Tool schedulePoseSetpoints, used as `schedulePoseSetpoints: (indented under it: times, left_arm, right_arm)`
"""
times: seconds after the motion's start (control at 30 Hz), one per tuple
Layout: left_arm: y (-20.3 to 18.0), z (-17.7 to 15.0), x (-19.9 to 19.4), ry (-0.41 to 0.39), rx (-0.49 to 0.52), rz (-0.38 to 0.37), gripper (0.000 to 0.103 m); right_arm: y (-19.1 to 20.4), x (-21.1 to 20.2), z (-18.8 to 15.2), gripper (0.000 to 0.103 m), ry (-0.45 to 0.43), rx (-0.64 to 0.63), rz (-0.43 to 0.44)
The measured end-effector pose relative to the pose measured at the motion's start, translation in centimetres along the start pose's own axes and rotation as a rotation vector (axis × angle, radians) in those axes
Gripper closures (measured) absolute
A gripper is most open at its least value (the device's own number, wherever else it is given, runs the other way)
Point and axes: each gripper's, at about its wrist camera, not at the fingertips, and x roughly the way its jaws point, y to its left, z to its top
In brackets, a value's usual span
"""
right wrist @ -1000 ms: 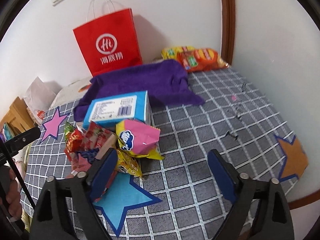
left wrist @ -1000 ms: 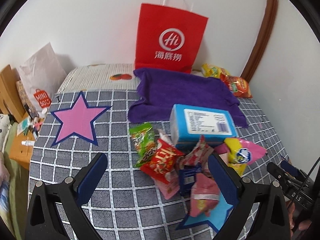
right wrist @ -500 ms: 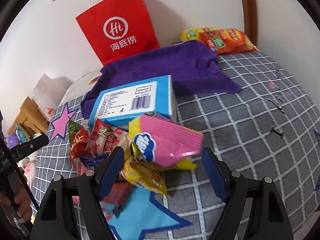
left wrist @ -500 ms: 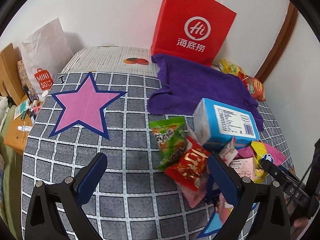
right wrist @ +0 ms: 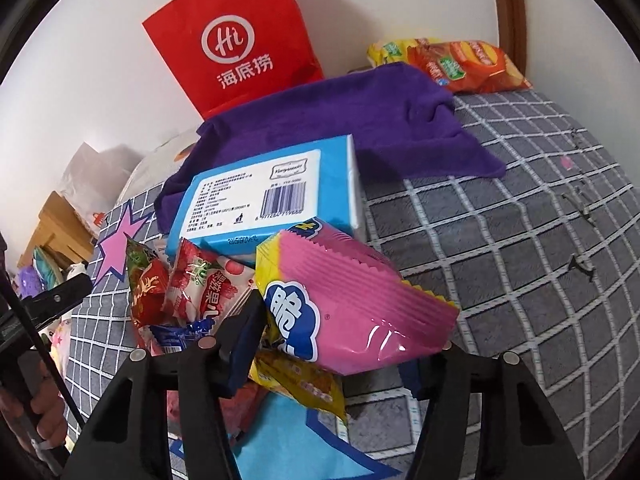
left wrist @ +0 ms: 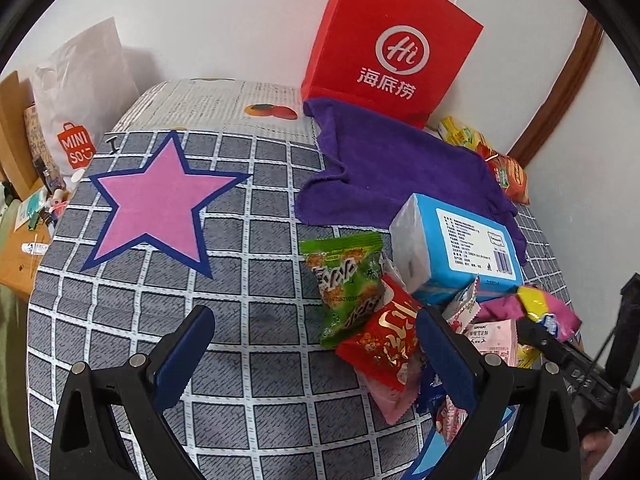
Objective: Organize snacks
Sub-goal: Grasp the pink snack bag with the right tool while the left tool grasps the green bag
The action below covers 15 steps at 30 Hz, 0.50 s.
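A heap of snack packets lies on the checked cloth by a blue box (left wrist: pixel 460 252) (right wrist: pixel 276 192). It holds a green packet (left wrist: pixel 346 280), a red packet (left wrist: pixel 386 342) and a pink packet (right wrist: pixel 352 308). My left gripper (left wrist: pixel 316 360) is open and empty, over bare cloth just left of the heap. My right gripper (right wrist: pixel 334 344) is open, its jaws standing either side of the pink packet, which fills the gap. I cannot tell if the pads touch it. A yellow packet (right wrist: pixel 304 380) lies under it.
A red paper bag (left wrist: pixel 390 48) (right wrist: pixel 236 36) stands at the back wall behind a purple towel (left wrist: pixel 396 172) (right wrist: pixel 344 124). Chip bags (right wrist: pixel 456 64) lie in the back right corner. A pink star (left wrist: pixel 160 204) marks the cloth at left, a blue star (right wrist: pixel 288 440) under the heap.
My right gripper has pushed forward to the pink packet, which now sits between its jaws. My left gripper has swung left and forward, putting the heap at its right.
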Motion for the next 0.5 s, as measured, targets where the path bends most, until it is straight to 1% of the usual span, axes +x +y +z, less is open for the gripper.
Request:
schedulePoseSetpoints:
  times: [0.13,0.3,0.43,0.5]
  left_arm:
    - [-0.8,0.5,1.3,0.015,0.011,0.007,0.003]
    - [-1.1,1.0,3.0,0.036,0.016,0.012,0.006]
    - [-0.6,1.2,4.3,0.054,-0.003,0.005,0.010]
    - [-0.5,1.3,4.9,0.060,-0.006,0.001,0.015]
  right_arm:
    - [-0.8,-1.7,0.2,0.045,-0.020,0.023,0.009]
    - [-2.1,-3.7,-0.1,0.045,-0.057,0.024,-0.036]
    - [-3.5,-4.1,-0.5,0.045,-0.053,0.037,-0.072]
    - [-4.0,-3.9,-0.5,0.045,-0.046,0.042,-0.085]
